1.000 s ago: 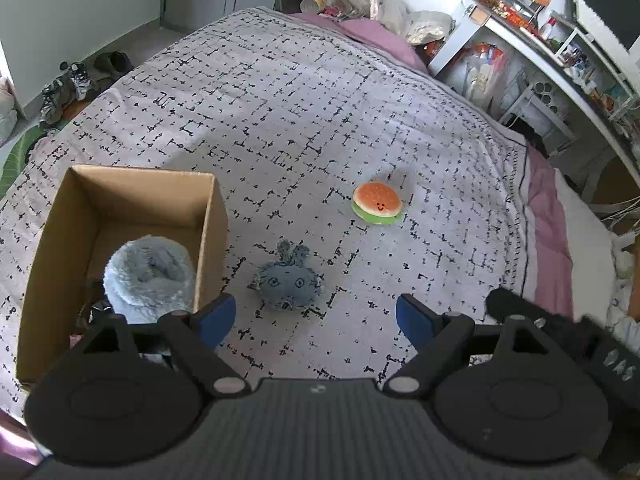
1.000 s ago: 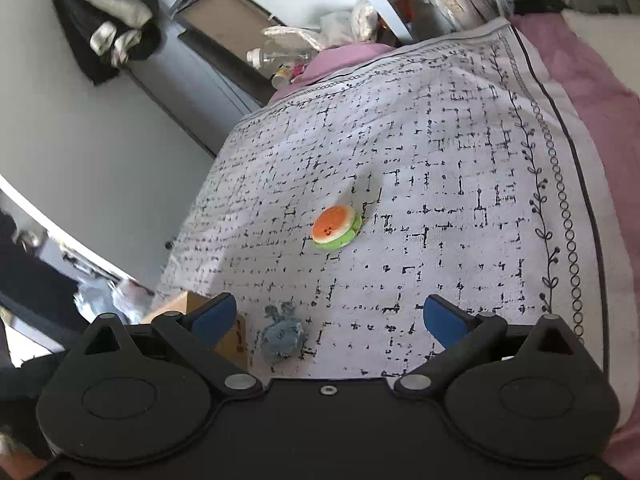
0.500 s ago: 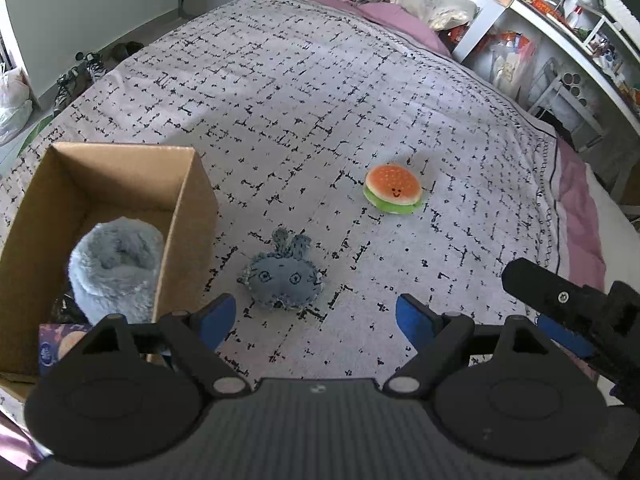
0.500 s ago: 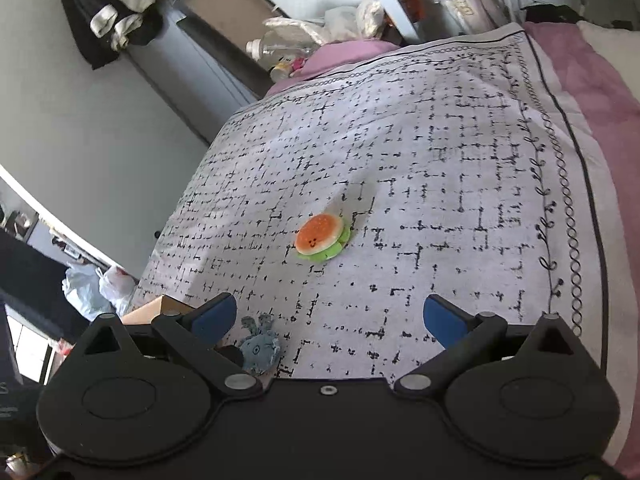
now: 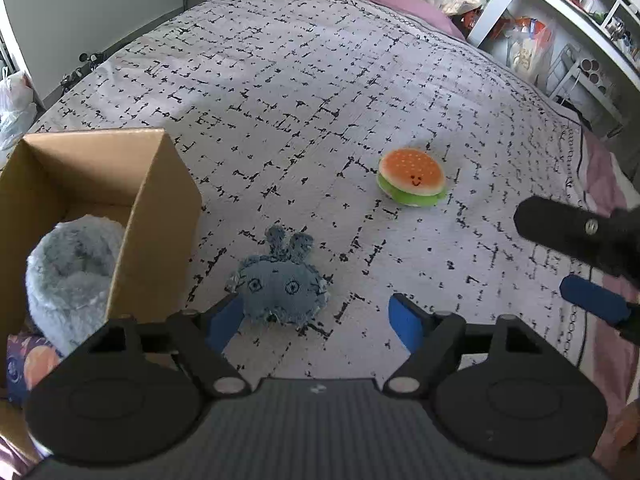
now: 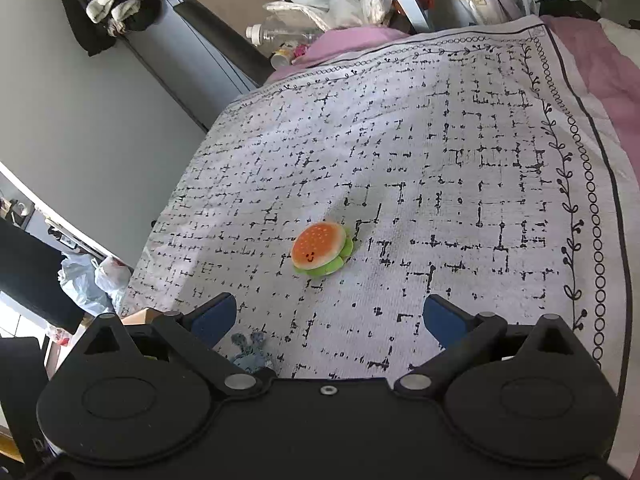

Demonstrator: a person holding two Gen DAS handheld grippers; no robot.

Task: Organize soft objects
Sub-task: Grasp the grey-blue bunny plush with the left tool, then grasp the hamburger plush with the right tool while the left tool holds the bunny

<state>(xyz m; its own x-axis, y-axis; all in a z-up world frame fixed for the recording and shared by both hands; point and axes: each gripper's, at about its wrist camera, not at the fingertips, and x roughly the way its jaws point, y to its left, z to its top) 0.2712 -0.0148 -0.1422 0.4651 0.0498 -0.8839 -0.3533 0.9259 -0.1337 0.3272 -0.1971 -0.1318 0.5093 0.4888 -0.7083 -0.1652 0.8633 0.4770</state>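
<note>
Step in hand: the left gripper (image 5: 316,316) is coming in on the small blue denim stuffed creature with two stubby ears (image 5: 279,285), judged the next item for boxing.
Left fingers: moderately wide and just been narrowing; the toy sits between them at the tips, and the pads do not look pressed on it yet.
Right gripper (image 6: 328,318): fingers wide, nothing between them; it hangs over the bedspread, aimed toward the round orange and green plush burger with a smiling face (image 6: 320,249).
Toy position: the denim creature lies on the white bedspread with a black broken-grid print (image 5: 320,92), just beside the near corner of the open brown cardboard box (image 5: 158,216), which stands at the spread's left edge. The burger rests well apart from it, toward the middle.
Box contents: a fluffy pale-blue plush roll (image 5: 72,276) already stands inside against the near wall.
Recommended method: centre the fingers across the toy's body, not the ears, and close fully before lifting.
Risk: the left finger runs close to the box wall and could nudge it.
</note>
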